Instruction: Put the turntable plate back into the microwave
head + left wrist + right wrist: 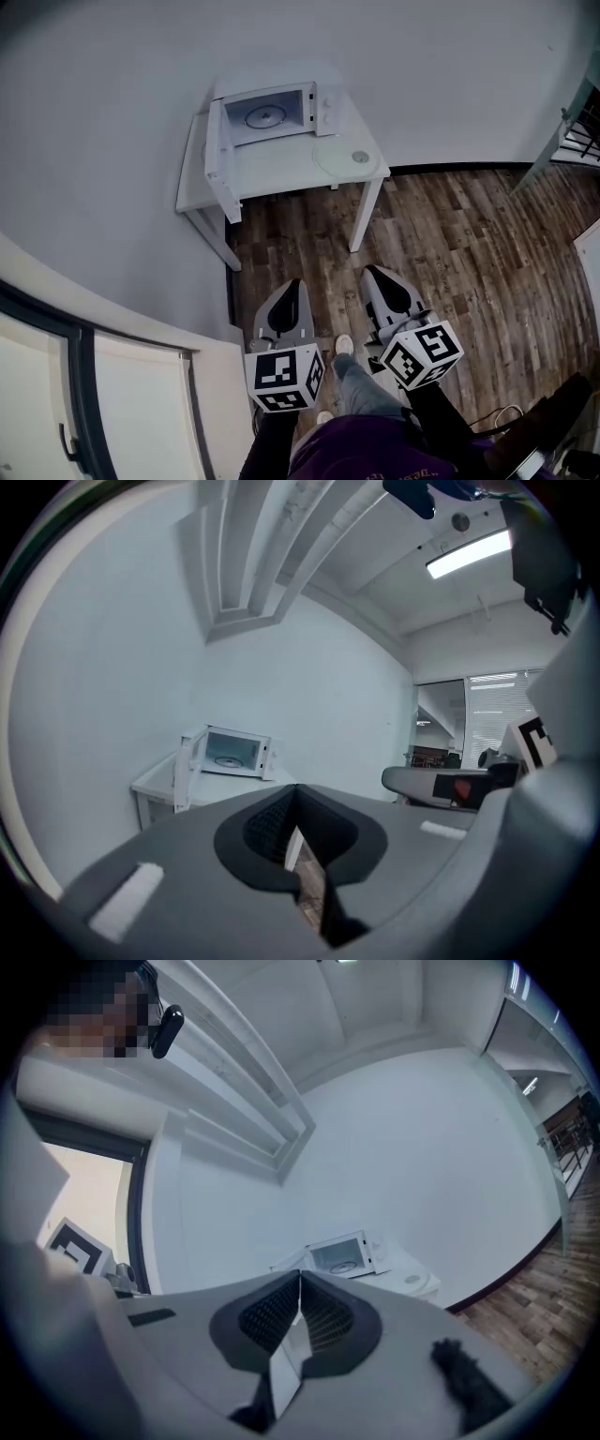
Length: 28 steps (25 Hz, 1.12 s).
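A white microwave (272, 111) stands on a small white table (281, 169) against the wall, its door (217, 159) swung open to the left. The round glass turntable plate (349, 158) lies on the table to the right of the microwave, with a small round piece on it. Both grippers hang far back from the table, over the wooden floor. My left gripper (292, 286) is shut and holds nothing. My right gripper (375, 274) is also shut and empty. The microwave (230, 752) shows small and distant in the left gripper view, and the microwave (339, 1254) likewise in the right gripper view.
A dark wooden floor (469, 244) lies between me and the table. A grey wall runs behind the table. A window frame (84, 375) is at the lower left. A person's legs and shoe (345, 345) stand between the grippers.
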Each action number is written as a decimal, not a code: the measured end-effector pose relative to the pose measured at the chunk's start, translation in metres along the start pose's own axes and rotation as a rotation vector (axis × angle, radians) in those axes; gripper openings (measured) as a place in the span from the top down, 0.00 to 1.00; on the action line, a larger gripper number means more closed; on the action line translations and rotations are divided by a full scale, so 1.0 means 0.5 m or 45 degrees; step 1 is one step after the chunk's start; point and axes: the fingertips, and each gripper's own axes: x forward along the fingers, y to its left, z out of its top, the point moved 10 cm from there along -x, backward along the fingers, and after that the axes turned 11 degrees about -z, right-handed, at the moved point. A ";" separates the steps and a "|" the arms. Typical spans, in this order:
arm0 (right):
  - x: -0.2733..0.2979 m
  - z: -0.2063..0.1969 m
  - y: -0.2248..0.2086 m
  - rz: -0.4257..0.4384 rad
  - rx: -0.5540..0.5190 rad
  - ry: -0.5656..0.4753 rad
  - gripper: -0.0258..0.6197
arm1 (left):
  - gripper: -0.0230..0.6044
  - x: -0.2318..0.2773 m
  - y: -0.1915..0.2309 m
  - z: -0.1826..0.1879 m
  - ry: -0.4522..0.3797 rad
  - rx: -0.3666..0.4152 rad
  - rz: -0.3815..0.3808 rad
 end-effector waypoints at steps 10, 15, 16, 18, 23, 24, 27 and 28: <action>0.236 0.044 -0.110 0.013 -0.061 0.094 0.95 | 0.96 0.248 0.072 0.049 0.095 -0.044 -0.021; 0.330 0.059 -0.162 0.047 -0.065 0.113 0.95 | 0.96 0.348 0.100 0.061 0.126 -0.087 0.003; 0.346 0.061 -0.171 0.053 -0.068 0.121 0.94 | 0.96 0.364 0.105 0.063 0.131 -0.087 0.009; 0.374 0.066 -0.186 0.064 -0.087 0.140 0.95 | 0.96 0.392 0.113 0.067 0.137 -0.086 0.019; 0.417 0.069 -0.222 0.047 -0.075 0.148 0.94 | 0.96 0.449 0.114 0.072 0.150 -0.073 -0.009; 0.425 0.069 -0.227 0.047 -0.073 0.154 0.95 | 0.96 0.459 0.115 0.072 0.155 -0.077 -0.015; 0.448 0.066 -0.244 0.031 -0.062 0.176 0.95 | 0.96 0.488 0.119 0.066 0.167 -0.120 -0.033; 0.456 0.063 -0.251 0.021 -0.054 0.183 0.95 | 0.96 0.499 0.121 0.064 0.174 -0.123 -0.039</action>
